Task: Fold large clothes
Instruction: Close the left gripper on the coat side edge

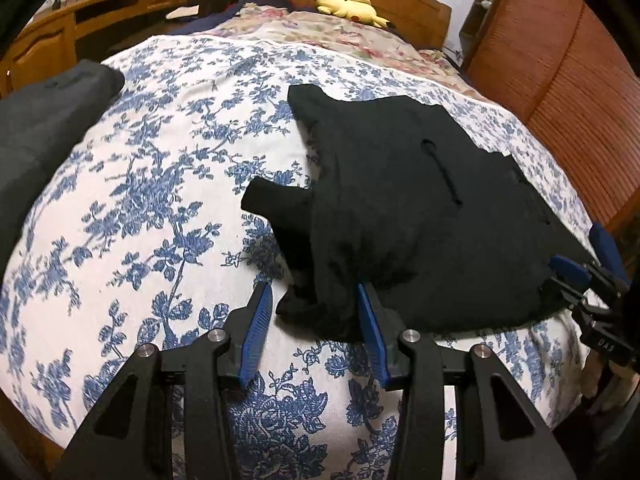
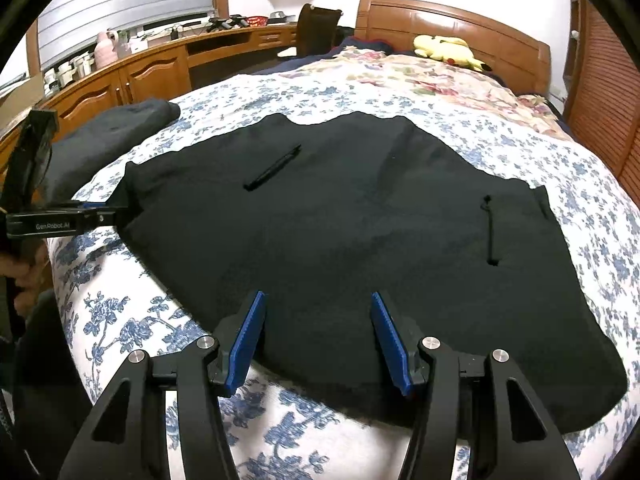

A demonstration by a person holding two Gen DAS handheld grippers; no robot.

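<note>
A large black garment (image 1: 420,200) (image 2: 340,208) lies spread on the blue-flowered bedcover (image 1: 160,200), with a pocket slit and a cord showing on top. My left gripper (image 1: 313,286) is open at the garment's bunched near-left corner. Loose fabric lies between its blue pads; the right pad (image 1: 370,328) is against a fold, the left pad stands apart from the cloth. In the right wrist view the left gripper (image 2: 116,214) sits at that same corner. My right gripper (image 2: 318,295) is open over the garment's near edge, nothing pinched, and it also shows at the garment's right corner (image 1: 586,252).
A dark grey folded garment (image 1: 48,120) (image 2: 112,132) lies at the bed's left side. A yellow plush toy (image 1: 348,4) (image 2: 444,50) rests by the wooden headboard (image 2: 460,20). A wooden desk (image 2: 140,72) runs along the left, slatted wooden doors (image 1: 580,92) along the right.
</note>
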